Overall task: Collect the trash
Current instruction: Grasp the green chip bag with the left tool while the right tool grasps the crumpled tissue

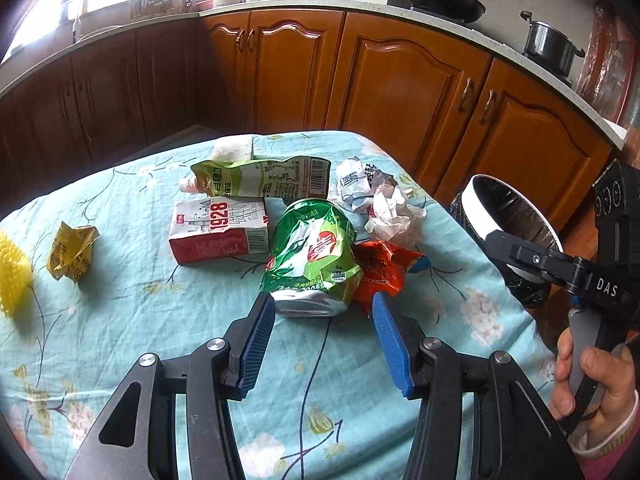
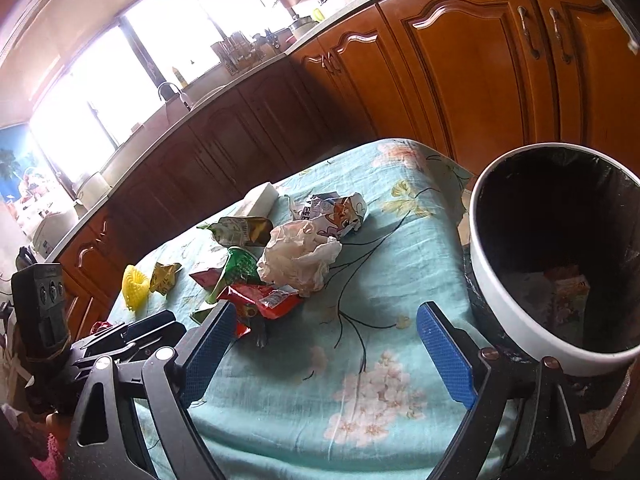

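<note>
Trash lies on a table with a light blue floral cloth [image 1: 120, 320]: a crushed green can [image 1: 314, 256], a red-white 1928 carton [image 1: 220, 230], a green drink pouch [image 1: 264, 178], an orange-red wrapper [image 1: 382, 270], crumpled white paper [image 1: 394, 216], a printed wrapper [image 1: 354, 180], a yellow wrapper [image 1: 72, 250] and a yellow foam net [image 1: 12, 276]. My left gripper [image 1: 324, 314] is open, its blue pads just before the can. My right gripper [image 2: 324, 328] is open and empty over the cloth, between the red wrapper [image 2: 264, 300] and the white bin [image 2: 516, 320].
The white bin with a black liner [image 1: 480, 216] stands off the table's right edge and holds some trash. Wooden kitchen cabinets [image 1: 400, 80] run behind the table. A white box [image 2: 260, 200] lies at the table's far edge.
</note>
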The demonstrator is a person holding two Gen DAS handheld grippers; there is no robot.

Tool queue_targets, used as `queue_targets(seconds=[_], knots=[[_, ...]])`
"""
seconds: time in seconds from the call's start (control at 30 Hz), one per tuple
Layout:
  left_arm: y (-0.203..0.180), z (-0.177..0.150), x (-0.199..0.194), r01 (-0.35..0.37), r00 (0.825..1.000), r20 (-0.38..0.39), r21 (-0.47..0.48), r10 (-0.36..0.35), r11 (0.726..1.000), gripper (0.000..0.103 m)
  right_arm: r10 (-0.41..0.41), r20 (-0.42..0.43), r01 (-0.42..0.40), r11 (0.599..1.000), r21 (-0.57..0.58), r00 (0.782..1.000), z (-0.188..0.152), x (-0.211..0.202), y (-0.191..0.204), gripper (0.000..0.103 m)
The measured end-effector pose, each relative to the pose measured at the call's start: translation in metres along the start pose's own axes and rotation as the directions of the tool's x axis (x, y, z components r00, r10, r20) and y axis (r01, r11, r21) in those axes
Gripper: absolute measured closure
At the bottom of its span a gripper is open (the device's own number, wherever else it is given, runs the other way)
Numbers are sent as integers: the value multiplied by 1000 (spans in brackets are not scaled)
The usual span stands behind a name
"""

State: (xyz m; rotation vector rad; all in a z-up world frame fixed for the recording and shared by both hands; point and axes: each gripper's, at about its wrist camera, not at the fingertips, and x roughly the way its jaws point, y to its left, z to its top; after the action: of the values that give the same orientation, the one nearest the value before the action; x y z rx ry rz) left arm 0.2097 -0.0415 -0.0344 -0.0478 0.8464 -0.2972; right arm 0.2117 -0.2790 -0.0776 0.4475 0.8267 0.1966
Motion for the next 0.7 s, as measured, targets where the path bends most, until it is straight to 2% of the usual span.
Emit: queue_targets(seconds=[0.1, 0.2, 0.33, 0.43, 0.53, 0.6, 0.63, 0.67, 0.7], knots=[[-3, 6, 12, 0, 1000, -13, 32, 1, 999, 50, 10, -25, -10, 1000, 3, 1000, 8, 16, 1, 21], [-5, 11, 25, -11, 1000, -27, 54, 13, 998, 45, 23, -43, -23, 1000, 4, 999, 16, 29, 2, 23], [-8, 15, 43, -30, 999, -42, 86, 34, 996, 45, 40, -69, -40, 999, 10, 997, 24, 50, 5, 26], [-12, 16, 52, -43, 998, -46, 105, 48, 994, 45, 54, -99, -53, 998, 19, 994, 27, 67, 6, 34], [-13, 16, 57, -52, 997, -43, 112, 57, 992, 50, 78, -117, -76, 997, 23, 990, 26, 75, 7, 52], [-10, 16, 58, -28, 999, -43, 103, 33, 994, 60, 82, -116, -82, 997, 4, 990, 25, 75, 11, 72], [-9, 16, 56, -16, 999, -40, 98, 20, 995, 65, 76, -113, -77, 997, -7, 991, 25, 73, 13, 78], [-8, 16, 55, -17, 999, -35, 98, 21, 995, 66, 73, -108, -76, 997, -16, 991, 25, 71, 15, 92], [-8, 16, 54, -19, 999, -32, 99, 23, 995, 67, 65, -104, -67, 997, -24, 993, 25, 67, 16, 97]])
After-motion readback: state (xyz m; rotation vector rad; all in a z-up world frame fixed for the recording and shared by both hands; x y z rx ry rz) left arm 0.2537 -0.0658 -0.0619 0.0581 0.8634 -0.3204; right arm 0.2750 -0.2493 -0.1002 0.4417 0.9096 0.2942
